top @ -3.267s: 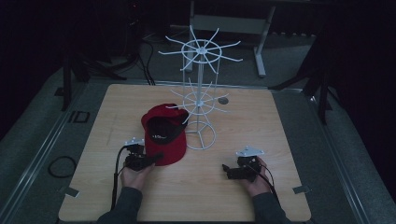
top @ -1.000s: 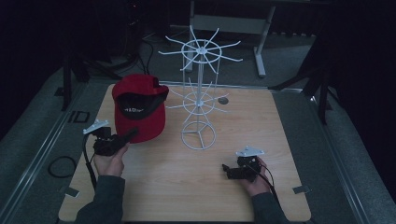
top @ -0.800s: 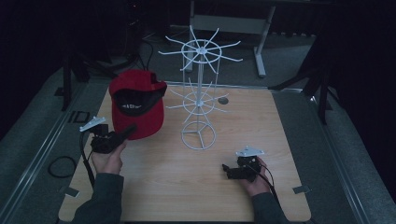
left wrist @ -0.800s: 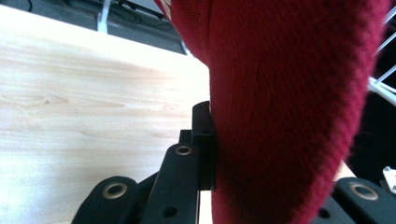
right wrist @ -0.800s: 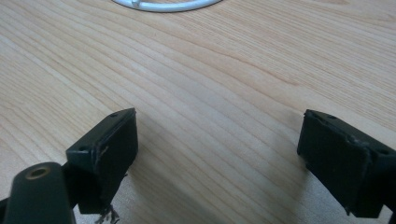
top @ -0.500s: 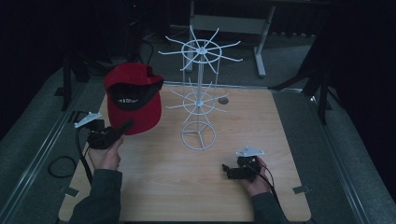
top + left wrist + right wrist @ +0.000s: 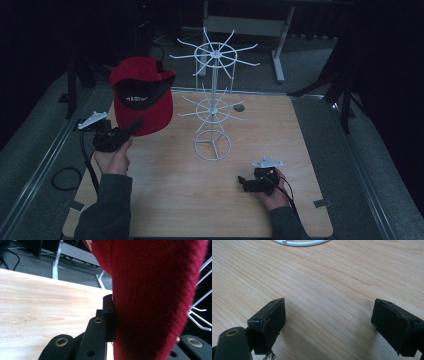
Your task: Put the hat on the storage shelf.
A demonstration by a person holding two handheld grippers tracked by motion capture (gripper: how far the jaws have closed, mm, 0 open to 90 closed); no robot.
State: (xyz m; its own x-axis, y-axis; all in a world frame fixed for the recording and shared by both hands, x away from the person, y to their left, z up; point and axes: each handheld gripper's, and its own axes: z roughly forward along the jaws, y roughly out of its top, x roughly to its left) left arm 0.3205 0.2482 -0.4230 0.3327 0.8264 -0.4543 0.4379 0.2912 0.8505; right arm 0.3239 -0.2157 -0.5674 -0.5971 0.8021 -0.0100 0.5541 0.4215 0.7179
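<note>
A red cap (image 7: 142, 95) with a black underside hangs in the air over the table's left edge, its opening turned toward the camera. My left gripper (image 7: 134, 126) is shut on the cap's lower rim. In the left gripper view the red fabric (image 7: 155, 290) is pinched between the jaws and hides the right one. A white wire rack (image 7: 214, 100) with two tiers of spokes stands mid-table, to the right of the cap and apart from it. My right gripper (image 7: 242, 182) rests low near the front right, open, with bare wood between its pads (image 7: 270, 320).
The rack's ring base (image 7: 212, 149) sits on the wooden table (image 7: 175, 200), and its edge (image 7: 299, 242) lies ahead of the right gripper. A small dark round object (image 7: 239, 107) lies behind the rack. Dark floor, cables and metal frames surround the table.
The left hand has lifted the cap off the table beside the rack base and carried it up and to the left. The right hand has stayed where it was.
</note>
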